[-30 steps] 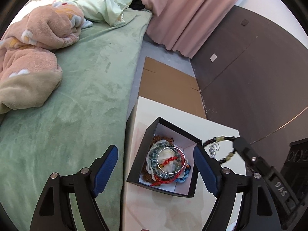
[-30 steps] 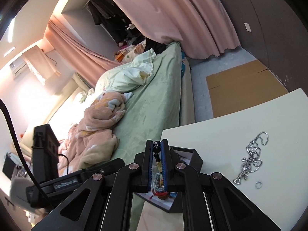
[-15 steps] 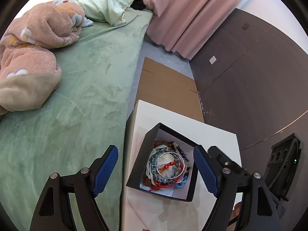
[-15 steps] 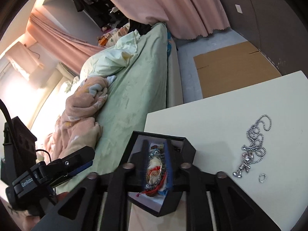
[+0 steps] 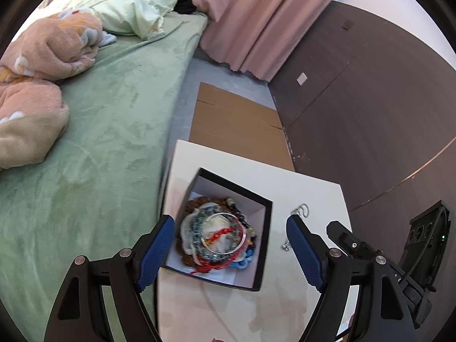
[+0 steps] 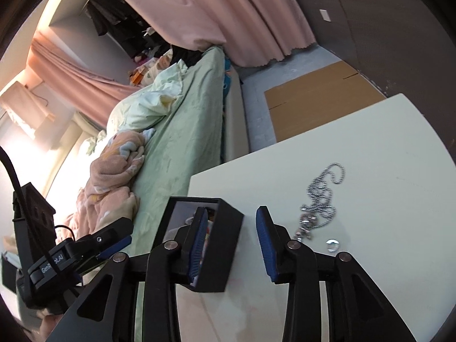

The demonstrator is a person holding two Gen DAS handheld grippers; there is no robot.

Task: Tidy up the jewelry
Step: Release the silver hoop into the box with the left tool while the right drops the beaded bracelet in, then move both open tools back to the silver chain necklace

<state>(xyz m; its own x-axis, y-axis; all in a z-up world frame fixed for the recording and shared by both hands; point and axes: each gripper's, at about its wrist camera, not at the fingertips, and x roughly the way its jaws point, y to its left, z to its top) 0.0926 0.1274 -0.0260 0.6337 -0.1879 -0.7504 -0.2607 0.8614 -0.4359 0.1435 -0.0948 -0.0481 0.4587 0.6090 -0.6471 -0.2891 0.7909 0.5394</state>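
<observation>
Where beads hung pinched, right hand-held gripper (image 6: 230, 242) opening, empty.

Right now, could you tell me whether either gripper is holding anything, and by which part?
Nothing is held. The left gripper is open above the box; the right gripper's jaws are opening, empty, astride the box wall.

Black hand-held gripper (image 5: 229, 252) — blue ribbed pads (image 5: 155, 252), silver screws, black cable.
</observation>
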